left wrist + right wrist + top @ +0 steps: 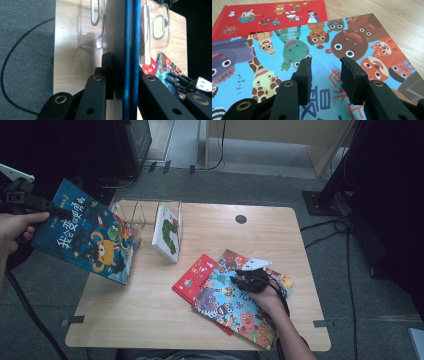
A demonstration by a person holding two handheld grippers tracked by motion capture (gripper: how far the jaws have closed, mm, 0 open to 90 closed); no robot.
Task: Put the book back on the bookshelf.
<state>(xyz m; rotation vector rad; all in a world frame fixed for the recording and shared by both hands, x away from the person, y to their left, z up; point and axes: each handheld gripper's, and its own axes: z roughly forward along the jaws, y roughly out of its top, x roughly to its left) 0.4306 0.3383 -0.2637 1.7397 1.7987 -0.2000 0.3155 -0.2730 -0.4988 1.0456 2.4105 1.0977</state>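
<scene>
A dark blue picture book (85,235) with an orange monster on its cover hangs tilted in the air over the table's left edge. My left gripper (61,212) is shut on its upper corner. In the left gripper view the blue book (130,37) stands edge-on between the black pads. My right gripper (239,280) rests over a light blue animal book (230,307) that tops a small pile. In the right gripper view my right gripper (325,62) is open, its jaws apart just above the light blue cover (324,37), nothing between them.
A red book (192,277) and another colourful book (235,260) lie under the light blue one. A clear rack (142,215) at the back left holds a white book (167,232) upright. The wooden table (150,320) has a round hole (241,219). Cables cross the floor.
</scene>
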